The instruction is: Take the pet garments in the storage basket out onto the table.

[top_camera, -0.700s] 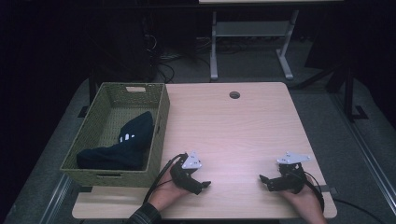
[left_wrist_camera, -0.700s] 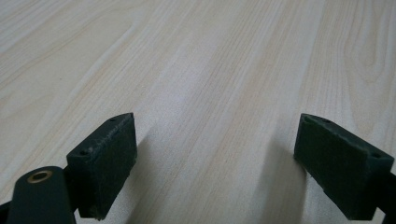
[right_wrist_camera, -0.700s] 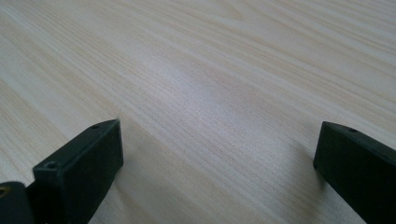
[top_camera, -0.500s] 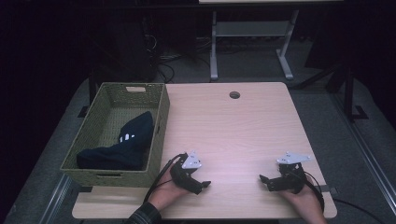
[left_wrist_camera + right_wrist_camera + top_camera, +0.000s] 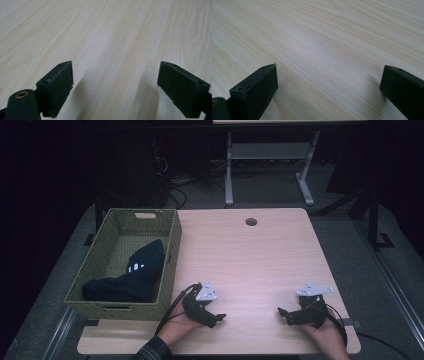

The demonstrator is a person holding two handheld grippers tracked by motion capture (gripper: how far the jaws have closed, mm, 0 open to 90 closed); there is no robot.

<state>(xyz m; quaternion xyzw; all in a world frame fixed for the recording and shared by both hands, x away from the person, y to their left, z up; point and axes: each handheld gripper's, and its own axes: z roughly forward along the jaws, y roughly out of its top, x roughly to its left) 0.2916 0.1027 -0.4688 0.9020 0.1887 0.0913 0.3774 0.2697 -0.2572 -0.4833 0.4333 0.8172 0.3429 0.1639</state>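
My left gripper (image 5: pixel 217 318) rests low over the wooden table (image 5: pixel 250 265) near its front edge, pointing right; in the left gripper view its jaws stand wide apart (image 5: pixel 115 88) with bare wood between them. My right gripper (image 5: pixel 283 314) sits at the front right, pointing left, and it is open (image 5: pixel 328 91) over bare wood too. A woven green basket (image 5: pixel 170 270) stands at the table's left side with a dark blue garment (image 5: pixel 130 277) bunched inside it.
A round cable hole (image 5: pixel 251 222) sits near the table's far edge. Behind the table stands a grey metal stand (image 5: pixel 267 155) on dark floor with cables. The room around is dim.
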